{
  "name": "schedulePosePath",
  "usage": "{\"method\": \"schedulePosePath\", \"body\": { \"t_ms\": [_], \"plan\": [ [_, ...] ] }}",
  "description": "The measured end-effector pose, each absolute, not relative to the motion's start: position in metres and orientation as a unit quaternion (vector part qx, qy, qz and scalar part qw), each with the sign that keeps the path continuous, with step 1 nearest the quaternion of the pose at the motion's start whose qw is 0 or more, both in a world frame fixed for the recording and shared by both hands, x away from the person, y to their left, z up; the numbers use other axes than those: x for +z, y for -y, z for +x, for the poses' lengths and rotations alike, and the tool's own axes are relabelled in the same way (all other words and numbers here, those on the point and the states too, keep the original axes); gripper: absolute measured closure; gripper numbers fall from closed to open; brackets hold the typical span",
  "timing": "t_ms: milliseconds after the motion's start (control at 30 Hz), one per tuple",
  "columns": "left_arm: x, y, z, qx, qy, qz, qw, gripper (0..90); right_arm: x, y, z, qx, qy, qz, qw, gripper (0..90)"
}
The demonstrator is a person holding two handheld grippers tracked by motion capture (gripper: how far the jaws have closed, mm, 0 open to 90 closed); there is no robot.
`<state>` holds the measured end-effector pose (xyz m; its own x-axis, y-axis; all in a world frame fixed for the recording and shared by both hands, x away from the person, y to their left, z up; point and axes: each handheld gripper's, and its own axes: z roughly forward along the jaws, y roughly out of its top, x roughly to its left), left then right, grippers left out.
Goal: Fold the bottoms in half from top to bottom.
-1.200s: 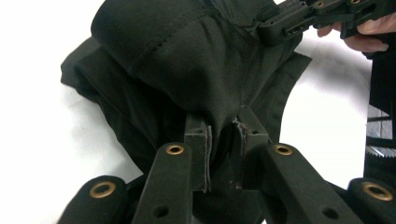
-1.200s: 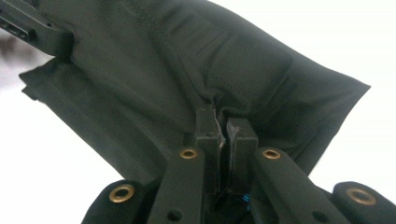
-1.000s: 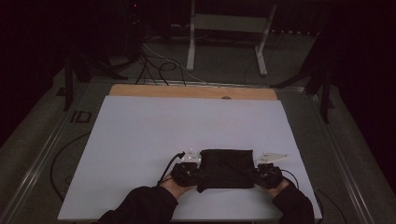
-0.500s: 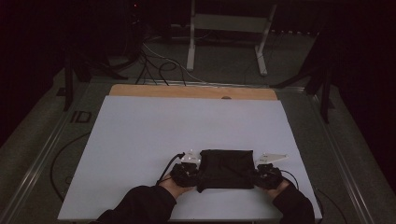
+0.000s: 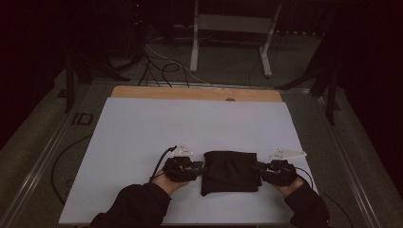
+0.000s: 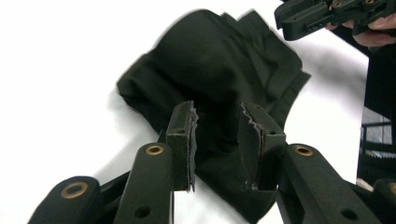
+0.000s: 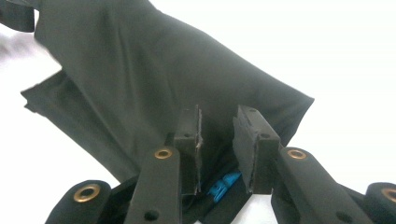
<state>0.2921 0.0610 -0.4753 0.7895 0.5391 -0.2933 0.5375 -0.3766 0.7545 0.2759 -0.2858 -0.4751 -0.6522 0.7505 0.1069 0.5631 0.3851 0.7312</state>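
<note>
Both grippers (image 5: 203, 169) (image 5: 259, 168) slightly parted, just opening, flanking folded black cloth (image 5: 230, 172) lengthwise left-right.

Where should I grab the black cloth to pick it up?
Grab the folded black cloth by its two short side edges, one gripper from each side. It lies flat on the white sheet, and those layered edges stick out for pinching.

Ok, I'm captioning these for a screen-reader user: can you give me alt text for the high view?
A folded black cloth lies on a white table, flanked by a person's two hand-held grippers. The left gripper and right gripper each point inward at a side edge of the cloth, jaws just opening. Cables and metal stand legs sit on the dim floor beyond.
</note>
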Motion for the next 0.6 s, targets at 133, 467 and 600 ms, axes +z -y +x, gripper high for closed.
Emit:
{"method": "schedulePosePath", "body": {
  "t_ms": [133,467,600],
  "plan": [
    [-0.471,-0.065,0.298,0.015,-0.331,0.826,0.456,67.7,-0.464,0.286,0.282,0.393,-0.820,0.393,0.139,70.9],
    [-0.480,-0.056,0.322,0.031,-0.345,0.832,0.433,85.6,-0.460,0.285,0.318,0.366,-0.828,0.386,0.178,89.9],
    [-0.485,-0.051,0.331,0.023,-0.349,0.831,0.432,88.7,-0.474,0.284,0.331,0.348,-0.836,0.390,0.165,90.0]
  ]
}}
